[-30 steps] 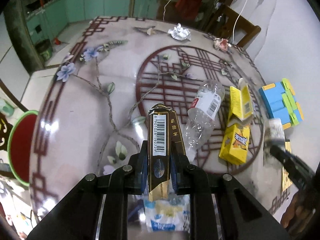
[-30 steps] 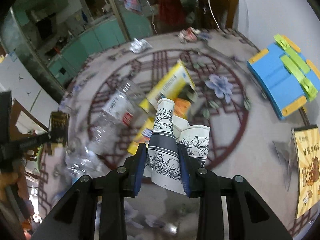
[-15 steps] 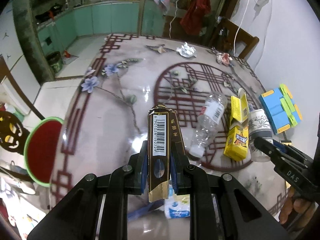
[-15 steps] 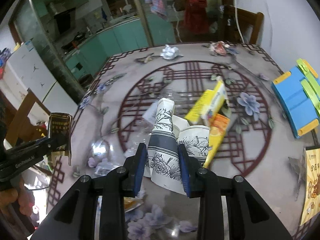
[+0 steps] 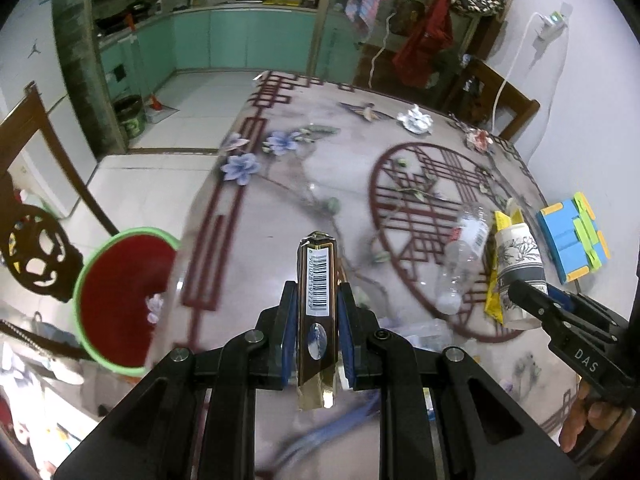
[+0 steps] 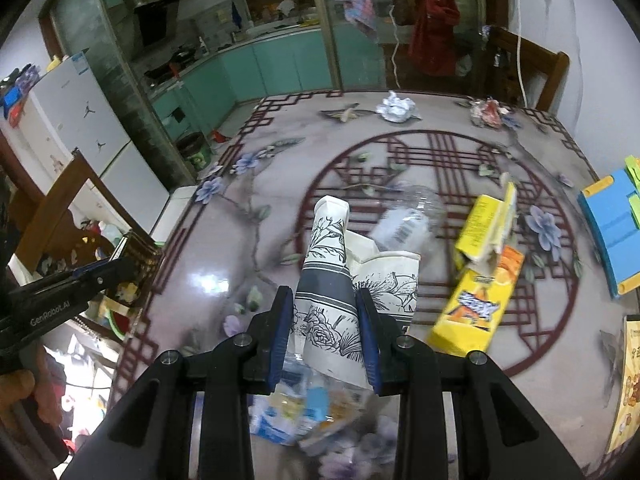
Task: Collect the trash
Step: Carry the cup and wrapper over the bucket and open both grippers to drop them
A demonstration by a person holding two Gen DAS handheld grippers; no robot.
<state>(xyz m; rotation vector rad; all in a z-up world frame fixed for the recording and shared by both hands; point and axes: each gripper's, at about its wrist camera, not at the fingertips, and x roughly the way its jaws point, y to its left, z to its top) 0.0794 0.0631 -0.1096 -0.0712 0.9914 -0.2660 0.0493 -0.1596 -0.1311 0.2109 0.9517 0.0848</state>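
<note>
The left gripper (image 5: 317, 312), fingers clenched on the brown barcoded pack (image 5: 317, 296), has swung left toward the red basin (image 5: 116, 300); the right gripper (image 6: 325, 320) still grasps crushed paper cups (image 6: 332, 280), lifted above the tabletop (image 6: 248, 248).

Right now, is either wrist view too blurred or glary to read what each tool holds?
Left wrist view: dark barcoded box sharp in the left tool; tabletop smeared. Right wrist view: patterned paper cups clear in the right tool; glare patch, plastic bottle blurred.
</note>
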